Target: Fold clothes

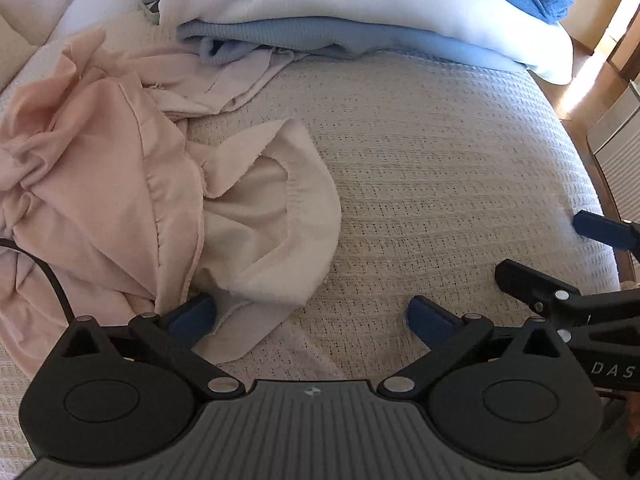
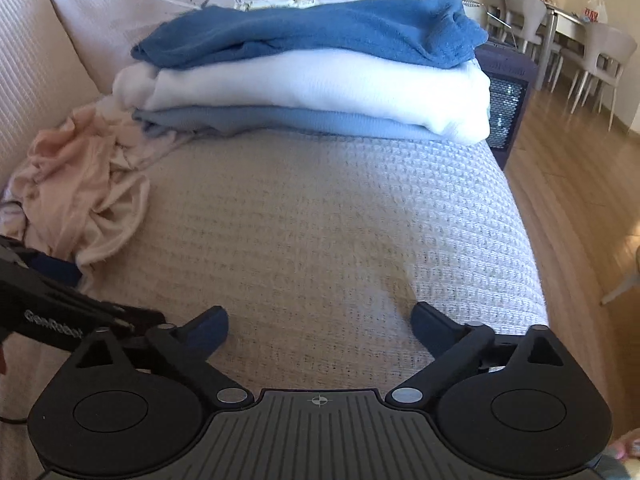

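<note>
Left wrist view: the left gripper (image 1: pixel 308 316) points steeply down at the cream waffle-weave cover (image 1: pixel 440 168) of a sofa seat, jaws spread wide, nothing pinched. Its left blue pad touches or overlaps the near hem of the crumpled pink garment (image 1: pixel 104 168); contact versus overlap cannot be resolved. The garment lies unfolded along the seat's left side, next to the backrest, with its long axis running roughly from the near end toward the far stack. A paler, curved, frayed-edged flap (image 1: pixel 288 216) juts out to the right onto bare cover. The fabric is thin, peach-pink and heavily wrinkled, with stitched seams visible. A black cable (image 1: pixel 52 276) crosses its near-left part. At the seat's far end sits the folded stack (image 1: pixel 360 12): dark blue on top, white in the middle, grey-blue ribbed at the bottom; a strip of the pink garment reaches the stack's left base. The right gripper (image 1: pixel 552 248) enters at the right edge, its jaws apart. Right wrist view: the right gripper (image 2: pixel 320 328) hovers over bare cover near the seat's front edge, fingers (image 2: pixel 430 328) spread wide, empty. The pink garment (image 2: pixel 80 184) is bunched at the left. The folded stack (image 2: pixel 320 76) is square to the far end. The left gripper (image 2: pixel 52 280) shows at the left edge beside the garment's near hem. Wood floor (image 2: pixel 560 184) and dining chairs (image 2: pixel 560 36) lie beyond the seat's right edge.
</note>
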`<state>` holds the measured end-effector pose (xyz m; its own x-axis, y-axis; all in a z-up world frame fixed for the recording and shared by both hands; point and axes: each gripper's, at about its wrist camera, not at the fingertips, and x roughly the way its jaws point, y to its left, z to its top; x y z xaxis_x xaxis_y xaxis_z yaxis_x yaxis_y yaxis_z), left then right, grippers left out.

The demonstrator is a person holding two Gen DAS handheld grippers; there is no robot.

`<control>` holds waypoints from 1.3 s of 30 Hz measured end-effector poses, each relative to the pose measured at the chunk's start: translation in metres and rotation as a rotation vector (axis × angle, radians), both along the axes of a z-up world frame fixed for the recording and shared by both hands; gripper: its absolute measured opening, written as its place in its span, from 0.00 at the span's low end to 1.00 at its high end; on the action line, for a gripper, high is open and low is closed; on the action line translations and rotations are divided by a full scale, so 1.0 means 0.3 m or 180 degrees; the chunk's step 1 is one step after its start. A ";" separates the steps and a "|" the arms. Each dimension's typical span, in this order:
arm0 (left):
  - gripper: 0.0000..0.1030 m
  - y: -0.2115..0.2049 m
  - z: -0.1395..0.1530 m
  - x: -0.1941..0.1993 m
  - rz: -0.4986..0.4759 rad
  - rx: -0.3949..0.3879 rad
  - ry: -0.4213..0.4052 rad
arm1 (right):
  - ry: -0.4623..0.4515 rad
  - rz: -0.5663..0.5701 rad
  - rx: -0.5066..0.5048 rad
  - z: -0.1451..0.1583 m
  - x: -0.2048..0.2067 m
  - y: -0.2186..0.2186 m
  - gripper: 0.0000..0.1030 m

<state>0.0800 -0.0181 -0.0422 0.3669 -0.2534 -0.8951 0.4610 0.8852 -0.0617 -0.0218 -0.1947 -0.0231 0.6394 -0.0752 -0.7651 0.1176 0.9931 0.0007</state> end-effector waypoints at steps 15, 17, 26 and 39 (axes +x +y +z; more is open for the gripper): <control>1.00 0.028 0.004 -0.026 0.0059 -0.0050 -0.0047 | 0.0066 -0.0007 -0.0038 -0.013 0.008 0.001 1.00; 1.00 0.031 0.004 -0.026 0.0052 -0.0050 -0.0049 | 0.0066 -0.0007 -0.0038 -0.013 0.008 0.001 1.00; 1.00 0.041 0.013 -0.017 0.0035 -0.0042 -0.0030 | 0.0067 -0.0010 -0.0037 -0.012 0.011 0.004 1.00; 1.00 0.055 0.026 -0.023 0.0039 -0.0032 0.0039 | 0.0062 -0.0014 -0.0018 -0.004 0.013 0.001 1.00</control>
